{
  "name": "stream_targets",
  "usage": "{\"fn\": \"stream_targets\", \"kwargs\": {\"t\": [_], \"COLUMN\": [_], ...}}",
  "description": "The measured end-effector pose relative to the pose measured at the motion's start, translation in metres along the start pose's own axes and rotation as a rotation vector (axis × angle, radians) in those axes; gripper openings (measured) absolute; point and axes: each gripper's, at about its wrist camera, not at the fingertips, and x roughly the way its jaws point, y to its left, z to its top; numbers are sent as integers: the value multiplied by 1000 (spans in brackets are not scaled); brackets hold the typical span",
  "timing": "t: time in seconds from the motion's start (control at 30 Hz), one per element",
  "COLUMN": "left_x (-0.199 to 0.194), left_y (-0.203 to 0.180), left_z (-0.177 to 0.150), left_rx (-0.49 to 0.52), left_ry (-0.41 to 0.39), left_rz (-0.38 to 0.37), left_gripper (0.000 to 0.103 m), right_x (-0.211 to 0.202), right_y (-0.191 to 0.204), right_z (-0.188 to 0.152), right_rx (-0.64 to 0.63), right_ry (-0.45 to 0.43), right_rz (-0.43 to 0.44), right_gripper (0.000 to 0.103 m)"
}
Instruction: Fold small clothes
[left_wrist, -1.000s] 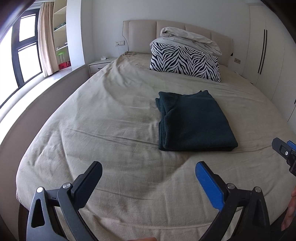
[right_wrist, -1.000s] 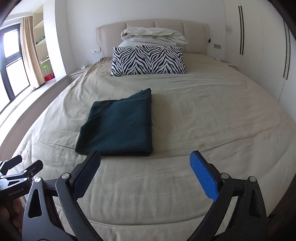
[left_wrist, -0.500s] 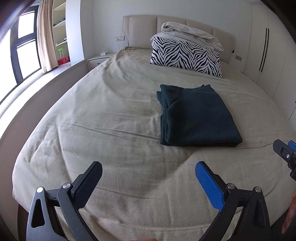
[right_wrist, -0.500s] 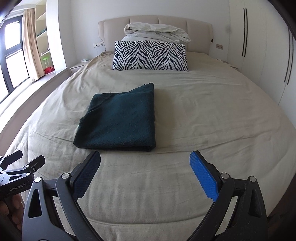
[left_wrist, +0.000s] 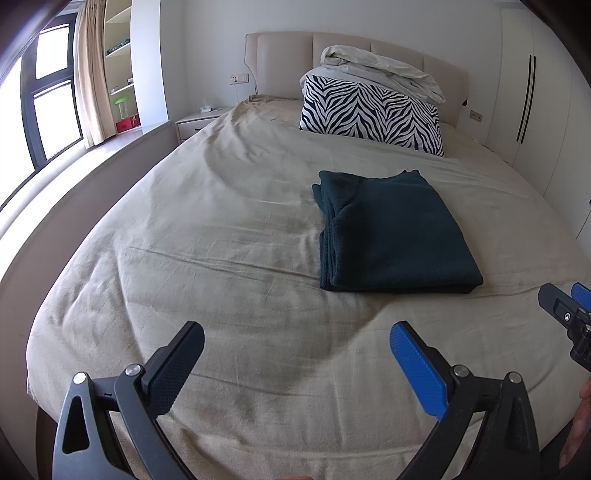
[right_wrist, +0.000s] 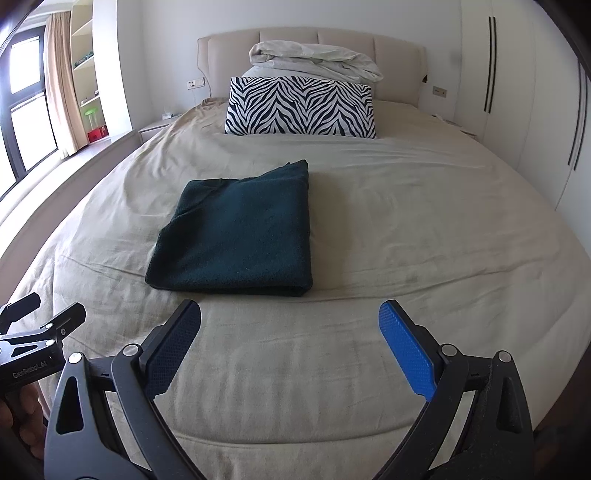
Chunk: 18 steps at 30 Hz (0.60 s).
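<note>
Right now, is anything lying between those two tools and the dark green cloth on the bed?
Nothing visible: only bare beige sheet lies between the open right tool, the open left tool and the folded cloth.

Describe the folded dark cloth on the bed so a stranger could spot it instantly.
Start at the big bed with its beige sheet. Below the zebra-print pillow at the headboard, the dark teal folded cloth lies flat mid-bed. It is the only dark, plain-coloured item there; the crumpled duvet atop the pillow is off-white.
</note>
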Motion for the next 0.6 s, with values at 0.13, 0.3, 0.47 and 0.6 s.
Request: {"fn": "stream_targets", "kwargs": {"t": [0.13, 0.3, 0.47, 0.6], "left_x": [-1, -4, -5, -5], "left_y": [-1, -3, -3, -4], "left_z": [0, 0, 0, 0], "left_rx": [2, 7, 7, 7], "left_ry": [-1, -2, -3, -2], "left_rz": [0, 1, 1, 1], "left_gripper": [103, 103, 103, 103], "right_x": [0, 0, 0, 0], "right_y": [0, 0, 0, -1], "right_z": [0, 0, 0, 0], "right_rx": [0, 0, 0, 0], "right_ry": [0, 1, 0, 0], "right_rz": [0, 0, -1, 0], "right_gripper": [99, 99, 99, 99]}}
